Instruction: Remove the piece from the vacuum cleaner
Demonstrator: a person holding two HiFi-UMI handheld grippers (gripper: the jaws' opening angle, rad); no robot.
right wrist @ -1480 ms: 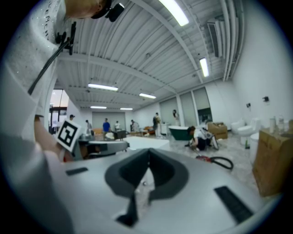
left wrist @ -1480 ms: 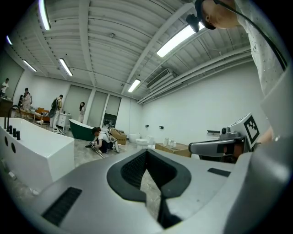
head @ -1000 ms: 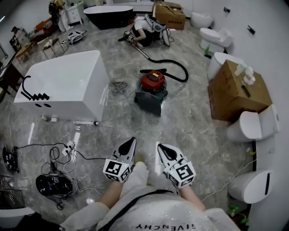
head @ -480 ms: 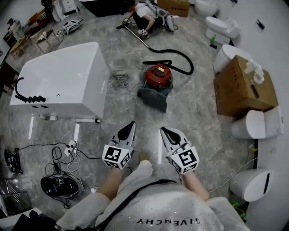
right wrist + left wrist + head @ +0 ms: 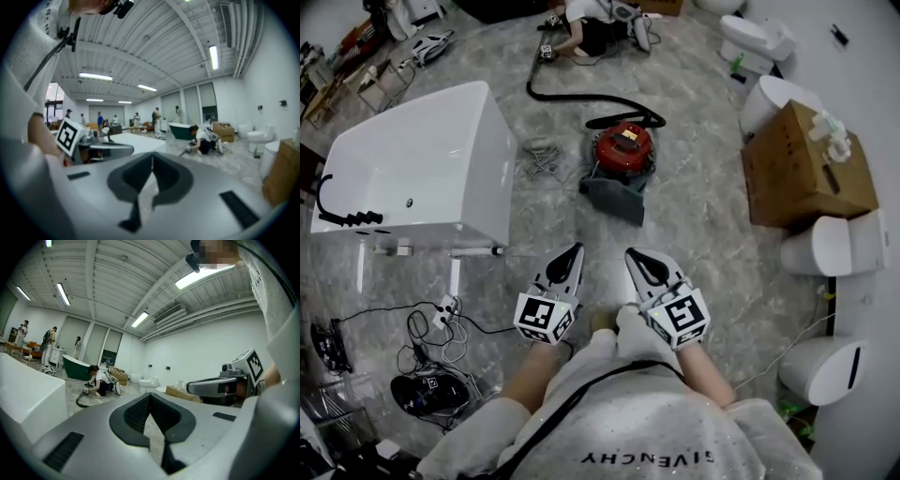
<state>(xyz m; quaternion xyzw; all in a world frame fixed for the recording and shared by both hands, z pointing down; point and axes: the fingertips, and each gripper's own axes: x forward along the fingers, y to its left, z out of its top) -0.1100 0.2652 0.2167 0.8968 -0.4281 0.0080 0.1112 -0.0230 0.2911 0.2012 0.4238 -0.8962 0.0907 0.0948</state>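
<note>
Approach step: left gripper [image 5: 570, 255], right gripper [image 5: 637, 258] jaws together, empty, well apart from red round canister vacuum cleaner [image 5: 623, 150]. Next: reach it, part jaws.

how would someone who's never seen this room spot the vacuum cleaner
Find the white bathtub on the left and the cardboard box on the right. On the floor between them sits the vacuum cleaner: the only round red thing, trailing a black hose.
</note>
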